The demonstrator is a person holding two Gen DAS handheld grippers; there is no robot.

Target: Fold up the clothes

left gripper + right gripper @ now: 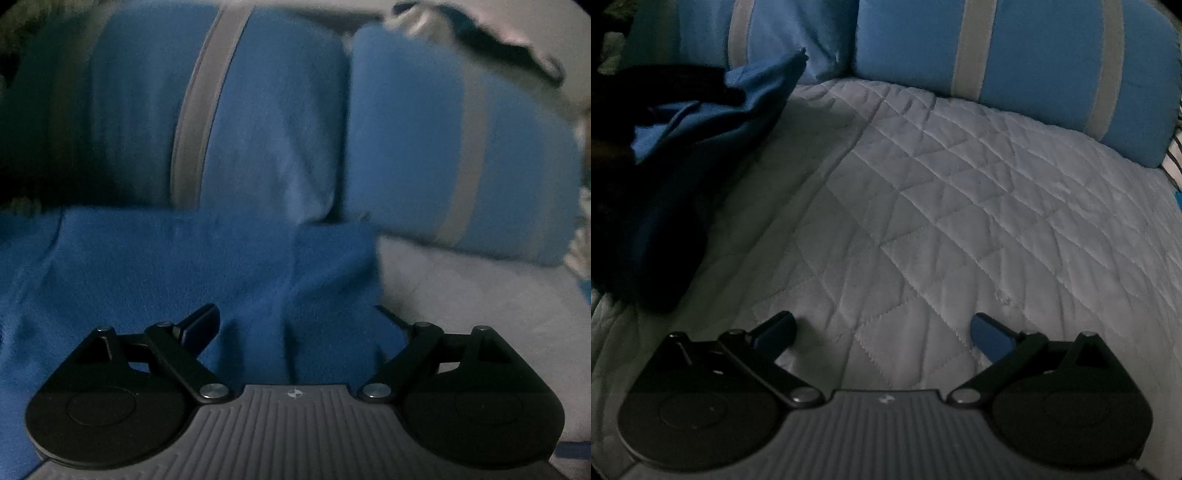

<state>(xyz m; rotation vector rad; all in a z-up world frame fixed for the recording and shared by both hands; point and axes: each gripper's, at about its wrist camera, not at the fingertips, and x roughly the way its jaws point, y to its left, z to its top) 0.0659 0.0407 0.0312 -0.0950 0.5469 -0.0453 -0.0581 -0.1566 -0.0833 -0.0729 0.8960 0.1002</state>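
Note:
A blue fleece garment (207,266) lies spread on the quilted bed right under my left gripper (295,317). That gripper stands open, its fingers wide apart just above the cloth, with a fold of it running up between them and touching neither pad. In the right wrist view the same blue garment (701,122) is bunched in a heap at the left, with something dark on top of it. My right gripper (882,325) is open over bare quilt, well to the right of the heap, with nothing between its fingers.
Two blue pillows with grey stripes (1034,62) (258,103) lean along the head of the bed. A pale quilted cover (942,203) stretches across the mattress. A striped cloth (1172,158) peeks out at the far right edge.

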